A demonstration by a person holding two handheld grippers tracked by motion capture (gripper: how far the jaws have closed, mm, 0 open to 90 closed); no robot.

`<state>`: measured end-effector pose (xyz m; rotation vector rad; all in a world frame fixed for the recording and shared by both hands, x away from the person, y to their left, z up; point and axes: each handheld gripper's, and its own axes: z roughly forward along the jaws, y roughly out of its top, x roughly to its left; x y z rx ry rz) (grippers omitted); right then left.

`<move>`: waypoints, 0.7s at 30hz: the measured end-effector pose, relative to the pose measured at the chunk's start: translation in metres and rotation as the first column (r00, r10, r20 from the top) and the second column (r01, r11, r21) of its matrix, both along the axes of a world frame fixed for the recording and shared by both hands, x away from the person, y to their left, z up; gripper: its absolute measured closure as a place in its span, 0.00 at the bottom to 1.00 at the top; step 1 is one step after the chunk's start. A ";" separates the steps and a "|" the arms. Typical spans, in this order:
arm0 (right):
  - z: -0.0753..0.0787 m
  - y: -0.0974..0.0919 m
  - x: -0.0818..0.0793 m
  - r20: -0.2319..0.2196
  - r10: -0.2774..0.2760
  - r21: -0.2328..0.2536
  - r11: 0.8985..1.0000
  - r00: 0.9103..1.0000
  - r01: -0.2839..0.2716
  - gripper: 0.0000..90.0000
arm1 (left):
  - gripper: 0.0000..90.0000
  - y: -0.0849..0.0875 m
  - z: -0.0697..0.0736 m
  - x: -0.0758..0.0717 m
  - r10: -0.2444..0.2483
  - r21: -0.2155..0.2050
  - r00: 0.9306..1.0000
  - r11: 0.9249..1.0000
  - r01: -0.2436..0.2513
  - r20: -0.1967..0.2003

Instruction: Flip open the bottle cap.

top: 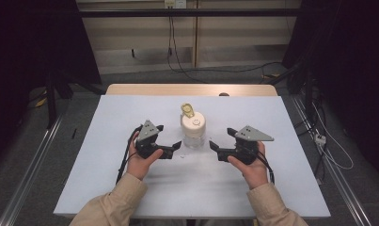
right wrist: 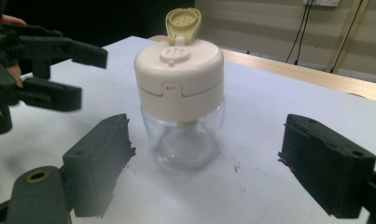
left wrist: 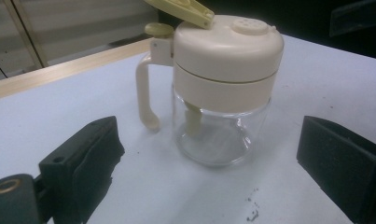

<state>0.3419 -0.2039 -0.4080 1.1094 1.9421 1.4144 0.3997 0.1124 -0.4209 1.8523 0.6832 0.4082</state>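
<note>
A clear glass jar [top: 193, 131] with a cream shaker lid stands upright at the middle of the table. Its yellowish flip cap [top: 187, 110] is up, baring the holes. The jar [left wrist: 223, 93] looks empty, and a cream handle [left wrist: 146, 98] hangs on its far side. My left gripper [top: 169, 136] is open just left of the jar, jaws pointing at it without touching. My right gripper [top: 222, 138] is open just right of it, also apart. In the right gripper view the jar [right wrist: 181, 102] stands between my jaws, with the left gripper [right wrist: 83, 74] beyond.
A white sheet [top: 130, 188] covers the table, and a strip of bare wood [top: 145, 89] shows at the far edge. Dark specks [left wrist: 253, 214] lie on the sheet near the jar. Cables [top: 215, 70] trail over the floor behind.
</note>
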 end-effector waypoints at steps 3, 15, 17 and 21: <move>-0.003 -0.002 -0.006 0.015 -0.002 -0.017 1.000 1.000 0.002 0.17 | 0.07 0.011 0.002 -0.004 0.004 0.006 1.000 1.000 -0.004 0.011; -0.008 -0.021 -0.021 0.023 -0.028 0.000 1.000 0.999 0.028 0.16 | 0.07 0.039 0.004 -0.019 0.015 -0.017 1.000 1.000 -0.015 -0.007; -0.009 -0.025 -0.024 0.022 -0.040 -0.008 0.999 0.999 0.040 0.16 | 0.07 0.041 0.004 -0.021 0.015 -0.010 1.000 1.000 -0.015 -0.004; -0.015 -0.031 -0.029 0.016 -0.053 -0.021 0.998 0.998 0.054 0.15 | 0.08 0.047 0.006 -0.024 0.018 -0.027 1.000 0.999 -0.018 -0.007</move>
